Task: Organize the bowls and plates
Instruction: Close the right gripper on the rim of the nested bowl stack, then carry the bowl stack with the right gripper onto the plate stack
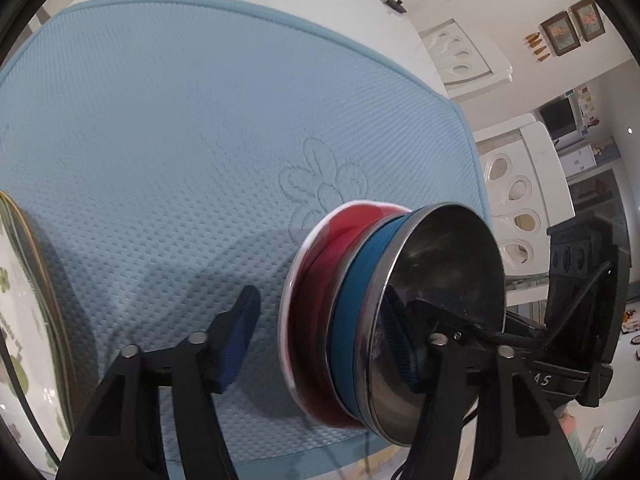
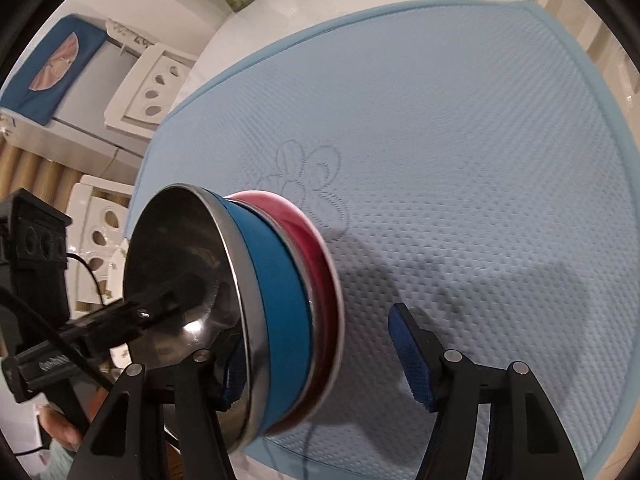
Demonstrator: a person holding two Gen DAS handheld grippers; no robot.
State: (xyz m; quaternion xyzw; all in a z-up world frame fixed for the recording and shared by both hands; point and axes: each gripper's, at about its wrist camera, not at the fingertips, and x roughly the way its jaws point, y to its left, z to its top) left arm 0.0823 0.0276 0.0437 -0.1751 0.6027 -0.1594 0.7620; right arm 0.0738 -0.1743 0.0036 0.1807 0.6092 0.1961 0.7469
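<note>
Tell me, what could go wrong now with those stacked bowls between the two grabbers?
Both pairs of jaws straddle the rim of the bowl stack, the inner side in the steel bowl and the outer side clear of the red bowl. An uneven squeeze might tip it. It also sits near the edge of the blue mat, so a nudge might slide it off.

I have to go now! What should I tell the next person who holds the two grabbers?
Left gripper: open, one finger inside the steel bowl, the other outside the stack, not touching it.
Right gripper: open, straddling the stack's wall the same way from the other side.
Things: the steel bowl is nested in the red bowl, over the blue mat. The patterned plate is at the mat's edge.
Done: bowls stacked.
Left: probably grip the stack and put it in its place.
</note>
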